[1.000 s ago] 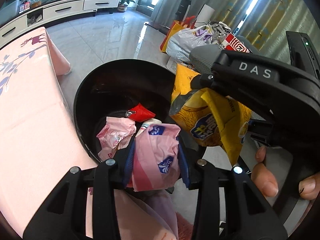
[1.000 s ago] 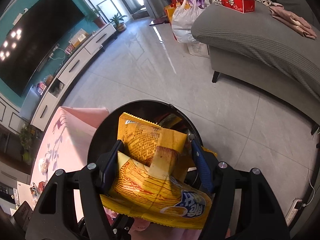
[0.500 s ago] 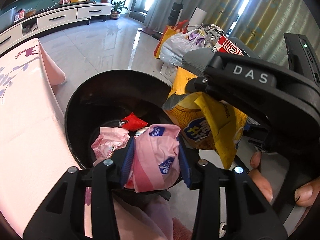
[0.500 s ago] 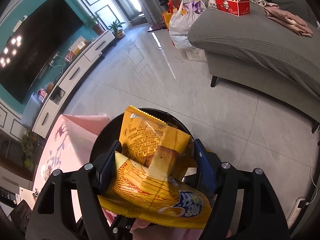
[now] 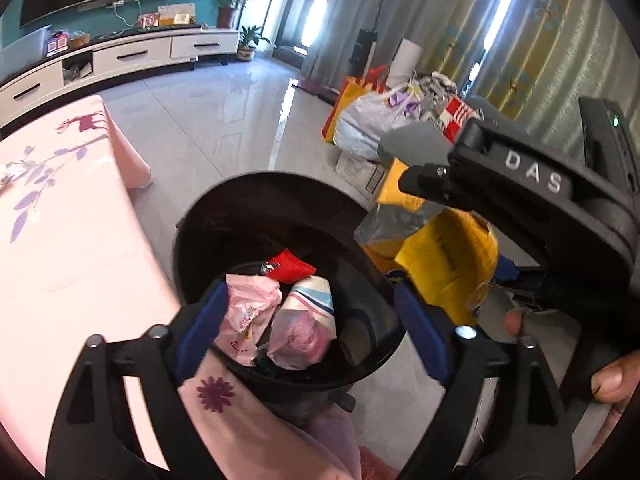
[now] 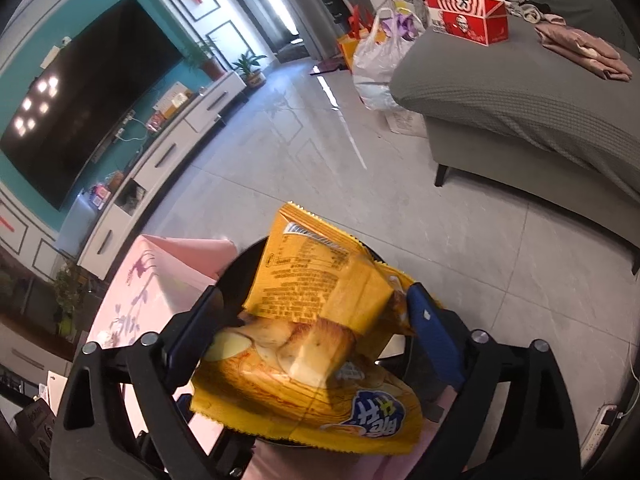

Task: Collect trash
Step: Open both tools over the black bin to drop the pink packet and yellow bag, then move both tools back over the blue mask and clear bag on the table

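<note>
Noted, largest first:

- Grey tiled floor (image 6: 460, 216) spread beyond both sets of fingers, grey sofa (image 6: 520, 92) far right of the right fingers, with a red-and-white box (image 6: 466, 14) on top.
- Pink-clothed counter (image 5: 60, 240) ran left of the left fingers, edge just beside the bin.
- Black round trash bin (image 5: 256, 204) sat directly ahead of and below the left fingers, mouth open upward. In the right wrist view, mostly hidden behind the chip bag; only a dark rim arc (image 6: 240, 264) showed.
- Left gripper (image 5: 308, 320): jaws spreading, wide apart, nothing pinched. Blue pads (image 5: 200, 320) framed the bin opening with clear space either side.
- Right gripper (image 6: 316, 332): jaws also spreading. Yellow chip bag (image 6: 304, 320) between them, over the bin. Right pad (image 6: 432, 332) looked to touch the bag's edge; left pad contact unclear, blurred. Could not tell if bag was free of the grip.
- Same right gripper seen from the left wrist view (image 5: 512, 184), right of the left fingers, bag (image 5: 448, 264) hanging under it at the bin's right rim. Hand (image 5: 600, 376) on its handle, lower right.
- Inside the bin, between the left fingers: pink tissue pack (image 5: 298, 332) with a striped top, crumpled pink wrapper (image 5: 248, 312) to its left and touching it, small red packet (image 5: 288, 266) beyond both.
- White shopping bag (image 5: 368, 128) on the floor well beyond the bin.
</note>
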Demonstrator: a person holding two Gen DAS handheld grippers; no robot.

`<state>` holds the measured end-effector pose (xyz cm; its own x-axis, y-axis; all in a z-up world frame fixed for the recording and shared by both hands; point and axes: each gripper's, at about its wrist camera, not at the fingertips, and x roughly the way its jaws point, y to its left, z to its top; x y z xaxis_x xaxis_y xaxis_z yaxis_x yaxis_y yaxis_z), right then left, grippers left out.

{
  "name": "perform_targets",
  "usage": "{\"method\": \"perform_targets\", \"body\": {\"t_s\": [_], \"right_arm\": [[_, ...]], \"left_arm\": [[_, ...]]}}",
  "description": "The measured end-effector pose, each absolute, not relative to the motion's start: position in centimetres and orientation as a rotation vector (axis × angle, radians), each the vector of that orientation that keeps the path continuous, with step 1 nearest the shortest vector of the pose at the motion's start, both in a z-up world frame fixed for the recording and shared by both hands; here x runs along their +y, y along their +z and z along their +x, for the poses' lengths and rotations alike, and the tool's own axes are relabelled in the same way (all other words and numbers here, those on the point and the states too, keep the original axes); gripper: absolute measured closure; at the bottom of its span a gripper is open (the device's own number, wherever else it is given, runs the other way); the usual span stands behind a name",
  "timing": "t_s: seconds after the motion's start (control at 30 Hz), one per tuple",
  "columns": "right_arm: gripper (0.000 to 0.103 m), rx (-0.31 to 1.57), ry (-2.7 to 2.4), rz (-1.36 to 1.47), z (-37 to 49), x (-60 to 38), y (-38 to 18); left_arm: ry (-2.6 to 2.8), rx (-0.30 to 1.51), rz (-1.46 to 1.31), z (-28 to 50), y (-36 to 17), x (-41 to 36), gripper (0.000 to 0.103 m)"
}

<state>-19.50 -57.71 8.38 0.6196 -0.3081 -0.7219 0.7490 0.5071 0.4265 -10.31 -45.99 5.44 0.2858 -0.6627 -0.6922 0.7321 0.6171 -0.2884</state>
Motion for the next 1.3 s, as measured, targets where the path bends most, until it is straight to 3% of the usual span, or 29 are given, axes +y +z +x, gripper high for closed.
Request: {"method": "perform_targets", "body": {"t_s": [0.17,0.6,1.13,1.2,1.27,1.3], "right_arm": [[0.005,0.582,-0.634,0.770,-19.2,-56.4,9.7],[0.003,0.536,-0.523,0.620,-17.0,-51.2,12.9],[0.003,0.632,-0.195,0.493,-9.6,-42.0,12.6],[0.007,0.673,-0.129,0.493,-8.3,-40.3,11.8],[0.023,0.728,-0.067,0.497,-7.0,-38.4,10.8],[0.026,0.756,-0.041,0.501,-6.2,-37.5,10.2]], "left_arm": [[-0.910,0.815,0.052,-10.1,7.5,-43.4,0.004],[-0.657,0.757,-0.103,-6.8,11.4,-31.8,0.003],[-0.131,0.825,-0.407,-2.3,7.2,-9.6,0.003],[-0.127,0.848,-0.423,-2.1,6.2,-8.1,0.003],[-0.129,0.862,-0.430,-2.0,5.4,-7.0,0.003],[-0.128,0.867,-0.434,-2.0,5.0,-6.5,0.003]]}}
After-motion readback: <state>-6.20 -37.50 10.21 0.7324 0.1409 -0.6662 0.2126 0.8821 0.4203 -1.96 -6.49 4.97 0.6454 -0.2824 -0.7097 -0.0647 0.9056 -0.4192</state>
